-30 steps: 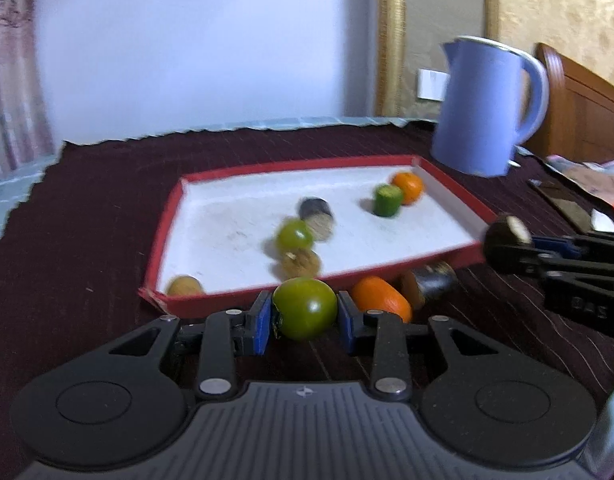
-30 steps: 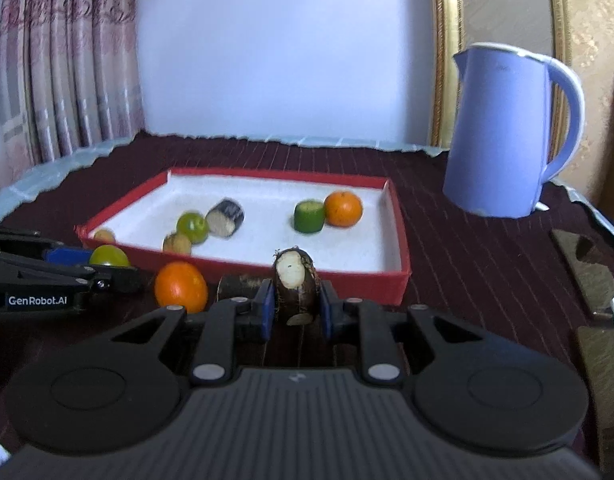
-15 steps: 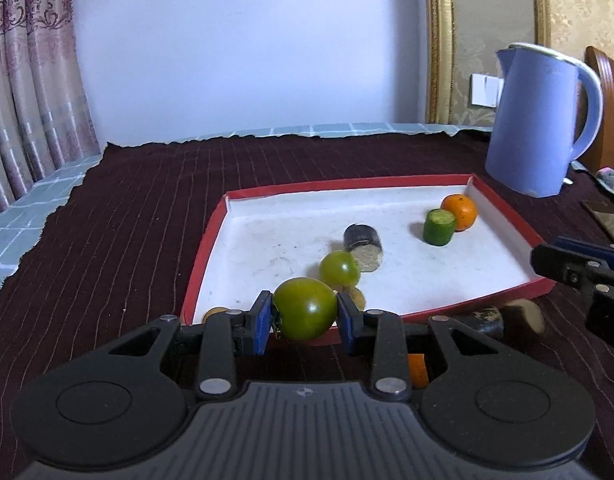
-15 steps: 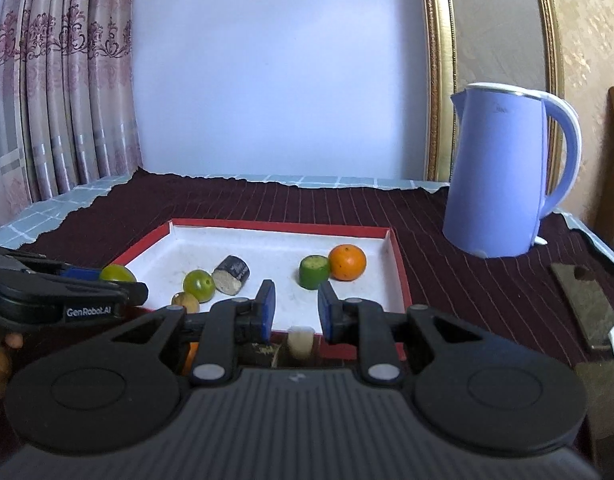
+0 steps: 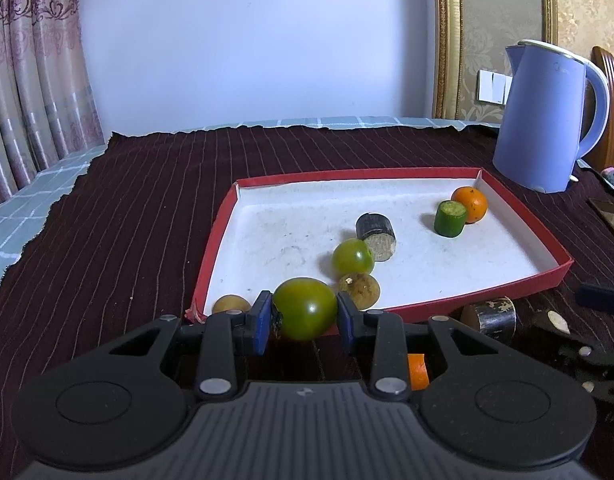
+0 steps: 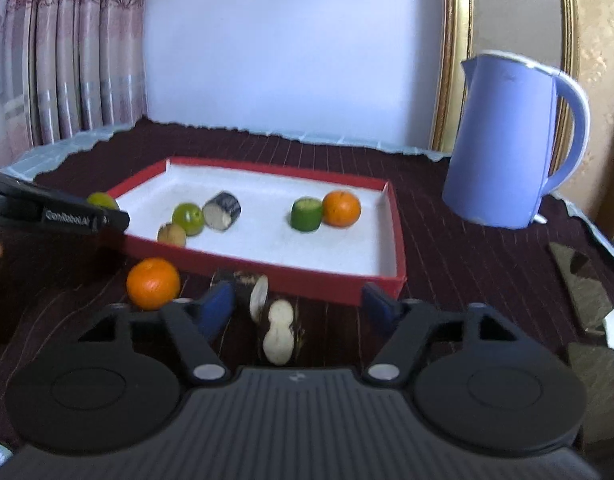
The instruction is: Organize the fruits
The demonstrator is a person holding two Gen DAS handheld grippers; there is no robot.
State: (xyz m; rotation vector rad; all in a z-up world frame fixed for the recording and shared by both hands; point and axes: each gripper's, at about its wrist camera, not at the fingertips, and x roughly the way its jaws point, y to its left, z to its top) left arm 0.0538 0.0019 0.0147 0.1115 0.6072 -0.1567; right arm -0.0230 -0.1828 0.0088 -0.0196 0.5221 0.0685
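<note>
My left gripper is shut on a green tomato, held just in front of the near left corner of the red tray. The right gripper hovers before the tray's near rim with its jaws opening. A brown root piece with a white cut face lies on the cloth between them, untouched by the pads. Inside the tray lie an orange, a green cylinder, a dark cut piece, a second green tomato and small brown fruits.
A loose orange and another dark cut piece rest on the dark striped cloth in front of the tray. A blue kettle stands at the back right. Flat dark items lie at the right edge.
The right jaws have spread and let go of the root piece, which now lies on the cloth. The left gripper keeps its hold on the tomato and has swung to face the tray.
</note>
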